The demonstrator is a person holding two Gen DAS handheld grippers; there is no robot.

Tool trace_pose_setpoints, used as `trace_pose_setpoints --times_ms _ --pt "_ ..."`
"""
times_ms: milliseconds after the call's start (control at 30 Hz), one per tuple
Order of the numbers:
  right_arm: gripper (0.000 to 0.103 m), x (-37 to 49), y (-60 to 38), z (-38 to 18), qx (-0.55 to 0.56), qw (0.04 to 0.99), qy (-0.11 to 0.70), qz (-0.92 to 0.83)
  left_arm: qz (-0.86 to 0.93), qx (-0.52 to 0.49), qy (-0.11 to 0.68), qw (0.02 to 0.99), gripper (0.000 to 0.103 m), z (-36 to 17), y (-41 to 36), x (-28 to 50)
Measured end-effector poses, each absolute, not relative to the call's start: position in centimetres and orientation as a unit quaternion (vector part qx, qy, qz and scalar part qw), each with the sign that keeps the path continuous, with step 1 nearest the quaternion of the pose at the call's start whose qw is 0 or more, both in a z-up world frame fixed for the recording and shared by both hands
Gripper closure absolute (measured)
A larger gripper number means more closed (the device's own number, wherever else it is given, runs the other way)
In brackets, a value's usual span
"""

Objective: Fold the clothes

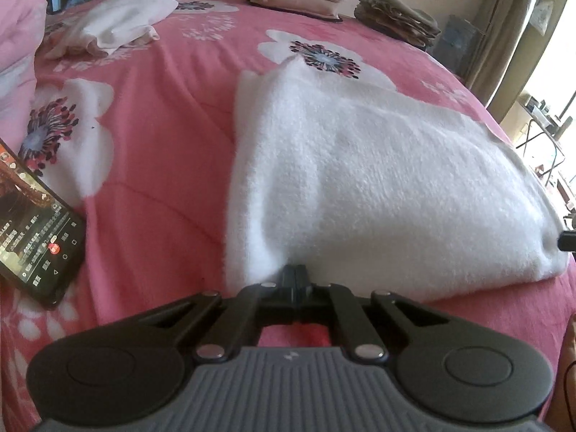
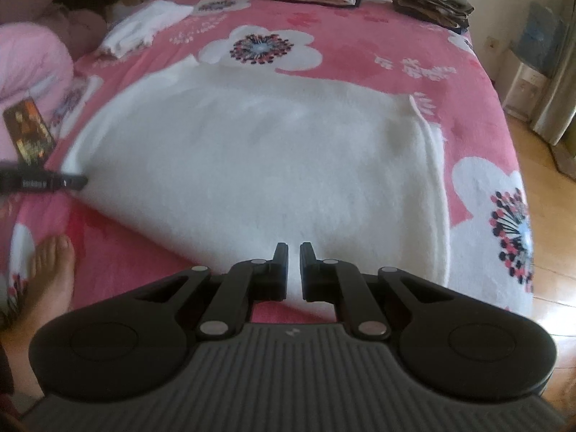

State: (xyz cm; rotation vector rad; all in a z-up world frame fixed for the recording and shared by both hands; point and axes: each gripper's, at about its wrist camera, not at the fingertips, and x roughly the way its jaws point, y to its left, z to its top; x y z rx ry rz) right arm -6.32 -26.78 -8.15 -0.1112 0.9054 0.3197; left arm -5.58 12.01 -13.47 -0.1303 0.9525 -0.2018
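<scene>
L. gripper (image 1: 295, 276), black two-finger unit on a grey ribbed body, pointed steeply down w/ jaws pressed together, pinching the near edge of the white fleece cloth (image 1: 360, 180). From the R. wrist cam its tip came in from the left edge of frame, roughly level, nose on the cloth's corner.

R. gripper (image 2: 293, 253) was angled down likewise; only a narrow slit stood btwn its jaws, filled w/ white fleece, so it was clamped on the cloth's near edge. Its tip barely showed at the right edge of the L. wrist cam, at the cloth's other near corner.

Person's bare foot (image 2: 50, 277) rested flat, toes fwd, left of the R. gripper. Hands not visible.
</scene>
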Motion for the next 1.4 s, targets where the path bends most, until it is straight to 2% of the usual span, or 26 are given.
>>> trace_pose_setpoints --times_ms 167,233,333,433,567,700,800,1000,1167,1300,1400 --pt "0.100 -3.9 -29.8 -13.2 -0.025 0.872 0.472 0.131 -0.100 -0.070 0.459 0.880 0.100 -13.6 12.1 -5.7" --pt "0.100 -4.1 -30.1 -13.2 -0.028 0.874 0.464 0.144 -0.100 -0.046 0.456 0.883 0.099 -12.9 11.4 -5.9" --pt "0.099 -4.1 -29.2 -11.7 -0.047 0.870 0.469 0.147 -0.109 0.025 0.433 0.894 0.095 -11.2 9.8 -6.9" --pt "0.099 -5.2 -27.7 -9.2 -0.079 0.880 0.433 0.177 -0.128 0.085 0.393 0.907 0.094 -9.0 8.0 -8.6" --pt "0.099 -6.0 -24.4 -7.1 -0.103 0.883 0.393 0.235 -0.180 0.113 0.373 0.903 0.091 -8.0 4.6 -8.6" --pt "0.099 -5.6 -21.2 -8.8 -0.131 0.869 0.390 0.274 -0.224 0.161 0.382 0.882 0.087 -10.3 -0.3 -7.1" --pt "0.100 -4.7 -20.8 -12.6 -0.167 0.850 0.426 0.261 -0.215 0.211 0.393 0.869 0.087 -13.6 -2.2 -6.5" --pt "0.099 -5.2 -20.9 -11.0 -0.141 0.859 0.421 0.254 -0.210 0.177 0.378 0.884 0.087 -11.9 -1.8 -7.1" --pt "0.099 -6.4 -19.9 -9.6 -0.142 0.866 0.386 0.284 -0.251 0.214 0.363 0.871 0.074 -11.4 -4.0 -7.8" --pt "0.099 -5.7 -20.1 -12.4 -0.132 0.852 0.431 0.266 -0.239 0.230 0.384 0.862 0.075 -13.6 -5.3 -7.2" --pt "0.099 -5.8 -20.9 -10.8 -0.097 0.865 0.421 0.253 -0.232 0.191 0.379 0.875 0.072 -12.4 -4.2 -7.2"
